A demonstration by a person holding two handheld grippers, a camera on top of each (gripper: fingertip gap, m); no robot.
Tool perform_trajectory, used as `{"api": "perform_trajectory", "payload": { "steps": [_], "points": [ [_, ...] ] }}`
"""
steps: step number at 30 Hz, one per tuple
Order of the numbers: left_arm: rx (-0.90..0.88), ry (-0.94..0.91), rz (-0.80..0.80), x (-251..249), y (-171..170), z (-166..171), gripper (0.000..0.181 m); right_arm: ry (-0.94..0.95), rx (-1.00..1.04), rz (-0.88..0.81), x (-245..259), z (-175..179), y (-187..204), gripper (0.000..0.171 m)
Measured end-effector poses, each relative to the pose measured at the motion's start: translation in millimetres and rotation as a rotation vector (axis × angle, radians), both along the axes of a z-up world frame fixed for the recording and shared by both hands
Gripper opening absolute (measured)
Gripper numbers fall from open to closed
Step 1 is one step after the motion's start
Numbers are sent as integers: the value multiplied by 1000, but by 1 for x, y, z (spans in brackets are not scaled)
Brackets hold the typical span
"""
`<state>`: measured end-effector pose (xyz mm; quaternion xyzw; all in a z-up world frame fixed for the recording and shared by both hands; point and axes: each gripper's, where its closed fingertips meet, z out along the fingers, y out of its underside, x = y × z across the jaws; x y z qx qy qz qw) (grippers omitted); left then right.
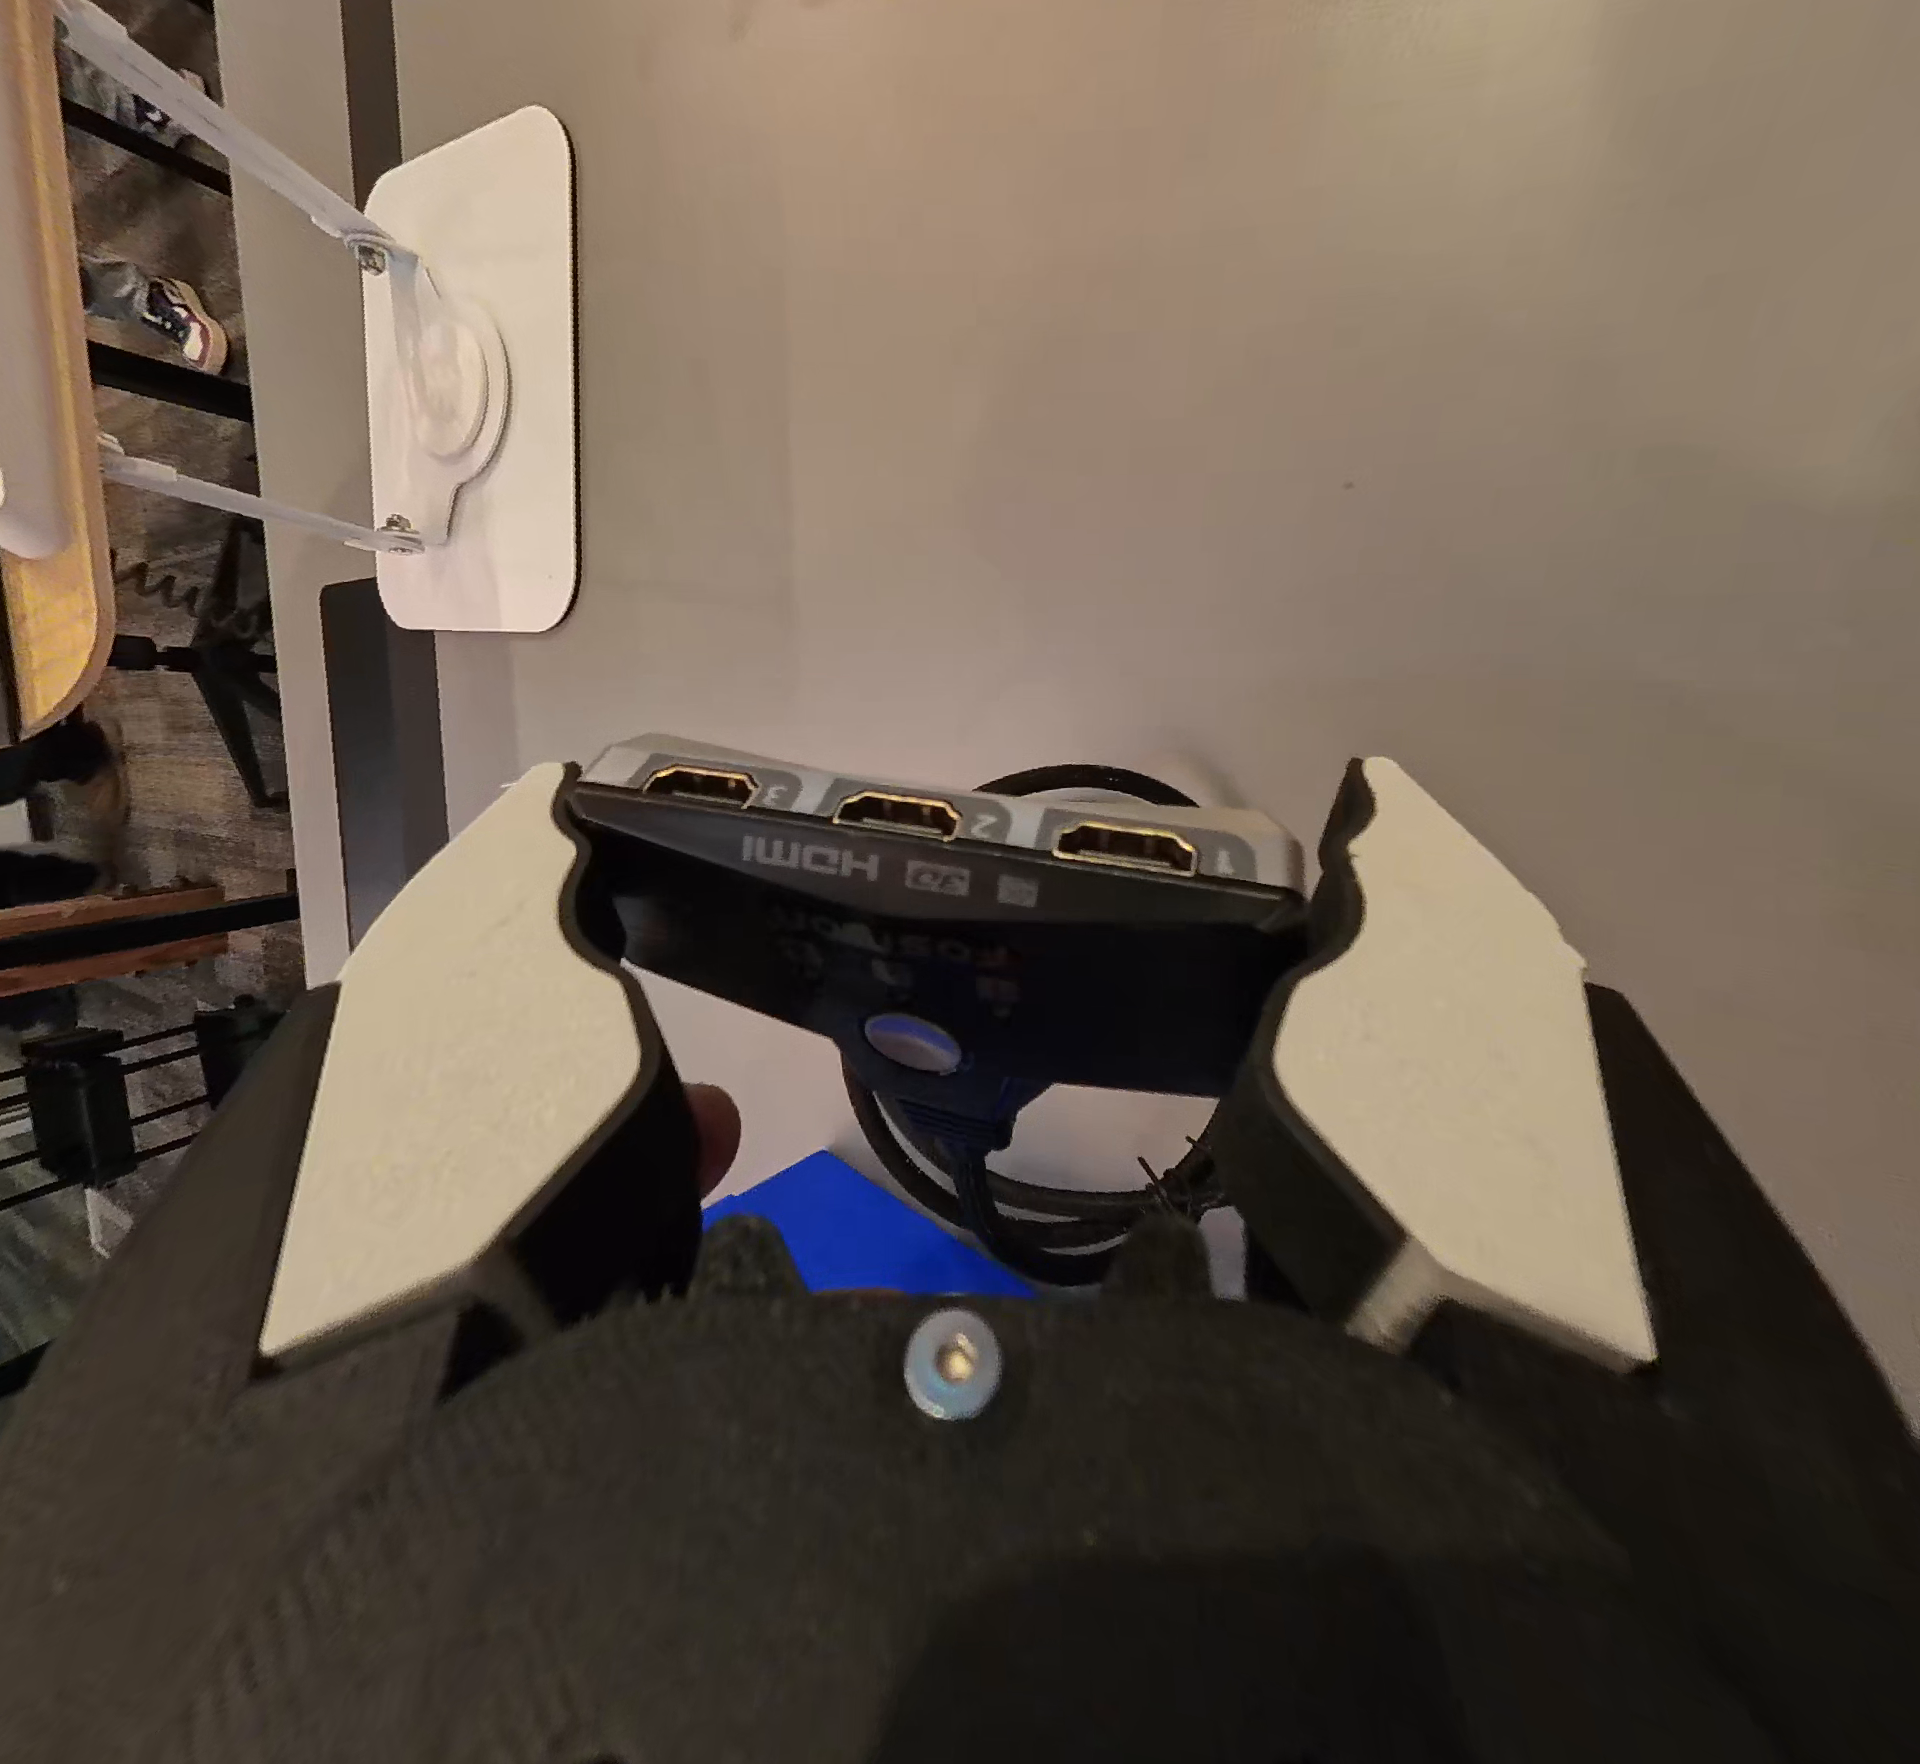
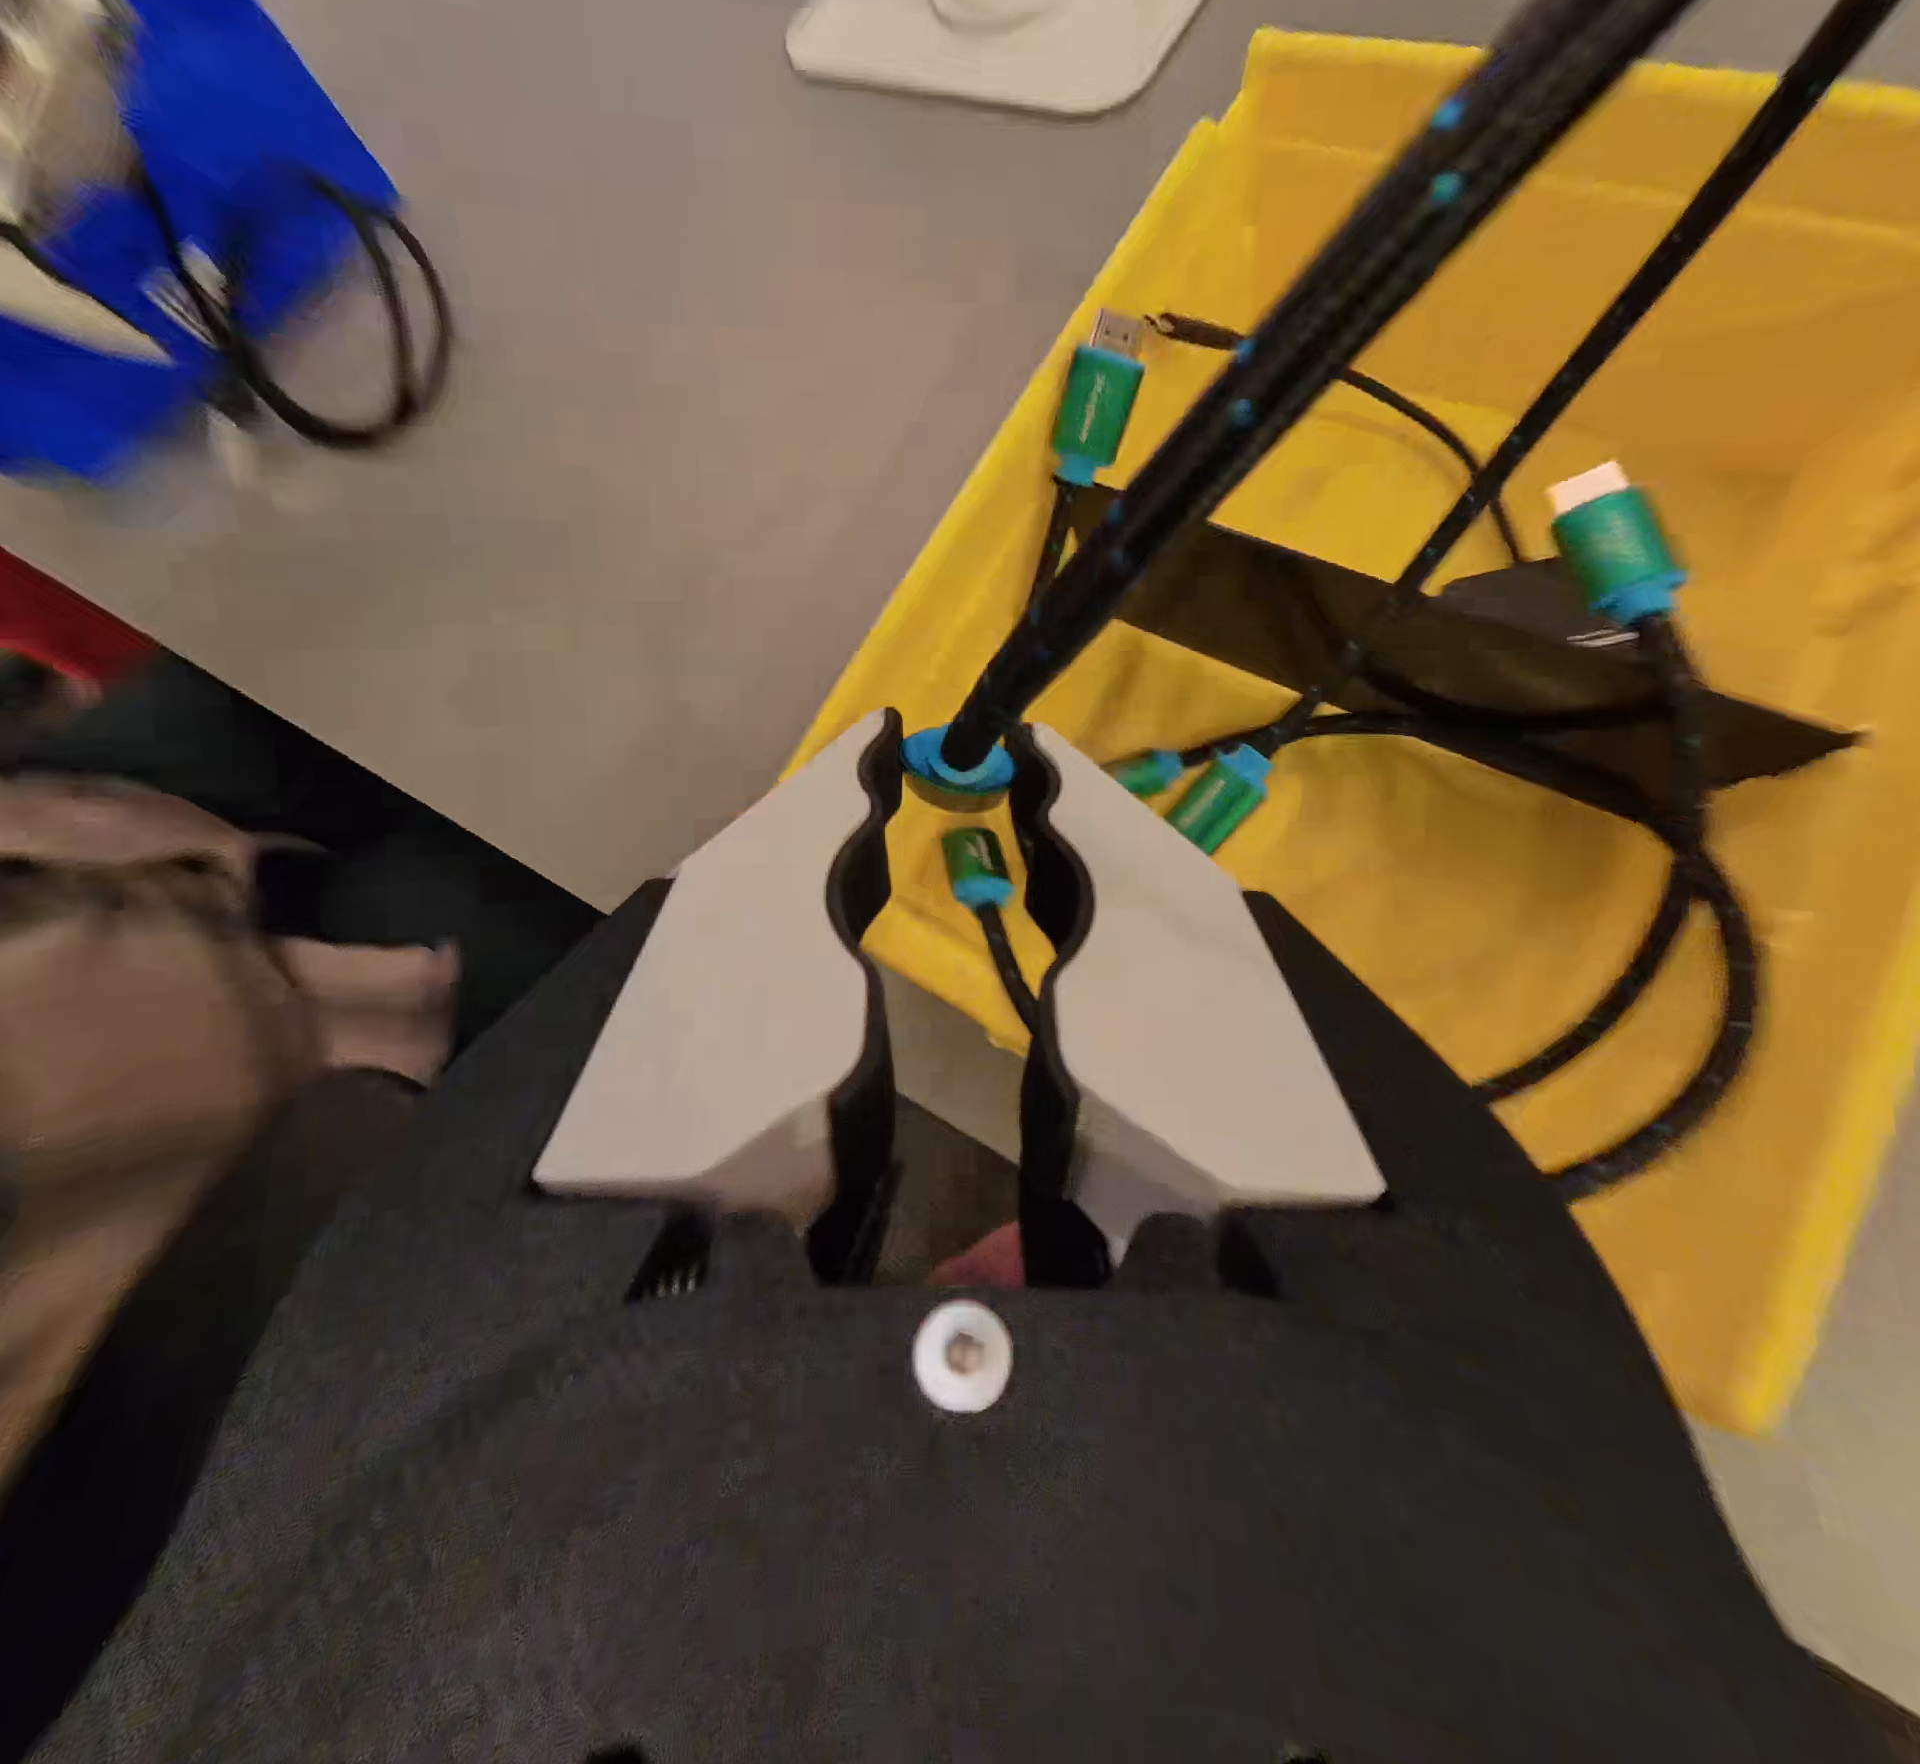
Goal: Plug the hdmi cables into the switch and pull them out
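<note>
Left wrist view: my left gripper (image 1: 951, 847) is clamped across the black HDMI switch (image 1: 935, 914), its three ports facing away, all unplugged. Right wrist view: my right gripper (image 2: 956, 769) pinches a green HDMI plug (image 2: 956, 772) above the yellow bin (image 2: 1558, 1247) of cables.

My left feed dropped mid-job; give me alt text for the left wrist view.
The left gripper clamps the black HDMI switch by its sides, with three empty ports facing away from the camera. Behind it lie a grey table and a white stand base.
</note>
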<state>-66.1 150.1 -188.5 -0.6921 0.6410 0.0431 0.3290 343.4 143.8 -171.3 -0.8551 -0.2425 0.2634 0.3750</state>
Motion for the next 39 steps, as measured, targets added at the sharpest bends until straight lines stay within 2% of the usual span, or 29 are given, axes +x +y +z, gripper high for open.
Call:
{"api": "perform_trajectory", "payload": {
  "steps": [4,6,9,12,15,22,24,27,28,33,37,38,39],
  "points": [
    [-11,1,0,-2,-3,-3,128,171,-57,-63,1,-15,-1,18],
    [-17,0,-1,-1,-3,-5,127,143,-76,-91,2,-29,-4,18],
    [-22,3,-7,1,-2,-7,127,69,-104,-113,2,-47,-8,34],
    [-22,3,-14,4,-2,-7,128,-14,-107,-117,8,-55,-13,40],
    [-23,1,-16,4,-2,-7,128,-49,-106,-112,15,-54,-20,47],
    [-23,5,-20,4,-3,-7,128,41,-79,-94,13,-32,-38,39],
    [-22,7,-22,5,-2,-8,128,43,-77,-109,15,-32,-38,44],
    [-19,5,-24,6,-2,-6,128,146,-70,-145,13,-25,-31,55],
    [-16,6,-25,7,-3,-6,128,166,-66,-159,14,-24,-29,55],
    [-17,10,-21,4,-6,-5,128,83,-79,-145,13,-37,-38,54],
    [-20,8,-23,5,-7,-6,128,91,-33,-199,23,-33,-38,64],
    [-20,9,-25,5,-7,-6,127,123,-8,-213,24,-26,-37,57],
    [-19,11,-27,6,-7,-6,128,146,-2,-226,24,-23,-38,43]
  ]
}}
